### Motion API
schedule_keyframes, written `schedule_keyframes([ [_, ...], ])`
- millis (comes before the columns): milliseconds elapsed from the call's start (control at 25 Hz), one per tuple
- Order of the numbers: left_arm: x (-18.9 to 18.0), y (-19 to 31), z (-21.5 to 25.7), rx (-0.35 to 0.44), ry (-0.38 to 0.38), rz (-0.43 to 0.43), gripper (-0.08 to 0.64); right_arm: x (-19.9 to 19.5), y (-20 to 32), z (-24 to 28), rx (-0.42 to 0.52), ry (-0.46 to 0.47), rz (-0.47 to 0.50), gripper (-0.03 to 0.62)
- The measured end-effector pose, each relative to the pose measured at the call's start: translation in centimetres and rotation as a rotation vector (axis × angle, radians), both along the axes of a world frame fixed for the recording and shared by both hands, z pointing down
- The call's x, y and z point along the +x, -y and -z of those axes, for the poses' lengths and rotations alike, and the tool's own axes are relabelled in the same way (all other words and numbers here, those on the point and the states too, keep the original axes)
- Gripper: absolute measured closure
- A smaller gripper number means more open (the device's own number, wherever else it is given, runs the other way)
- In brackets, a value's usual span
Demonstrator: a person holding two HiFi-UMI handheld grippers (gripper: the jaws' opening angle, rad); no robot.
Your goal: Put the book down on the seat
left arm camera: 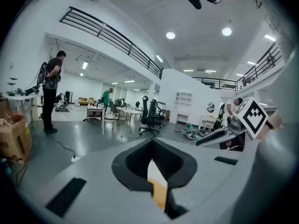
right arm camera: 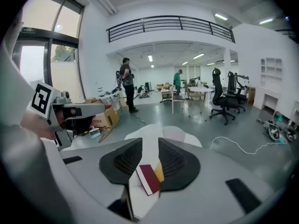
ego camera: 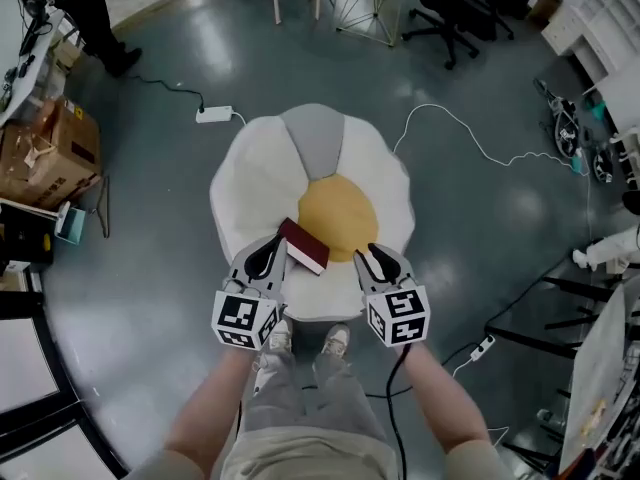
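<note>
Hovering low: right gripper point(ego camera: 373, 256) near book point(ego camera: 303, 246).

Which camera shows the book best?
The head view: the whole book lies in plain sight on the seat. The right gripper view shows it smaller, low in the picture. The left gripper view shows only a strip of seat, no book.

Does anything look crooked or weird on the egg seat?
The dark red book lies slantwise on the egg-shaped seat, close to the edge nearest the person and partly over the yellow middle. Nothing looks spilled or broken.
</note>
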State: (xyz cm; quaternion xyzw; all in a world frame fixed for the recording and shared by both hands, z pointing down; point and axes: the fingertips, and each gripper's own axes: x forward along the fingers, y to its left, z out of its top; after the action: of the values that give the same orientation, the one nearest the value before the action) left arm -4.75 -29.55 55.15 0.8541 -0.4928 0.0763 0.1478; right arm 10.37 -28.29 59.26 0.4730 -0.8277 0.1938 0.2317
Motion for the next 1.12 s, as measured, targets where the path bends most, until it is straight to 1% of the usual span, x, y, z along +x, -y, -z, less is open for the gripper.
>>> schedule_keyframes([
  [280, 0.2, -0.1, 8.9, 0.06, -0.04, 0.007, 0.557, 0.5, 0.0, 11.0, 0.141, 0.035, -0.026, 0.5],
  [440, 0.9, -0.5, 14.8, 0.127, -0.05, -0.021, 0.557, 1.0, -0.7, 17.6, 0.246, 0.057, -0.047, 0.516],
  [560, 1.3, -0.6, 18.7, 0.173, -0.064, -0.039, 0.557, 1.5, -1.1, 22.1, 0.333, 0.05, -0.079, 0.55],
  [720, 1.7, -0.9, 23.5, 0.241, -0.095, -0.06, 0.557, 1.9, -1.8, 26.8, 0.412, 0.075, -0.102, 0.554],
  [960, 2.4, -3.1, 30.0, 0.331, -0.144, -0.107, 0.557, 3.3, -4.7, 33.8, 0.534, 0.126, -0.12, 0.557],
  [1120, 1.8, -5.4, 33.3, 0.397, -0.134, -0.137, 0.557, 3.5, -6.8, 37.1, 0.598, 0.149, -0.134, 0.57],
])
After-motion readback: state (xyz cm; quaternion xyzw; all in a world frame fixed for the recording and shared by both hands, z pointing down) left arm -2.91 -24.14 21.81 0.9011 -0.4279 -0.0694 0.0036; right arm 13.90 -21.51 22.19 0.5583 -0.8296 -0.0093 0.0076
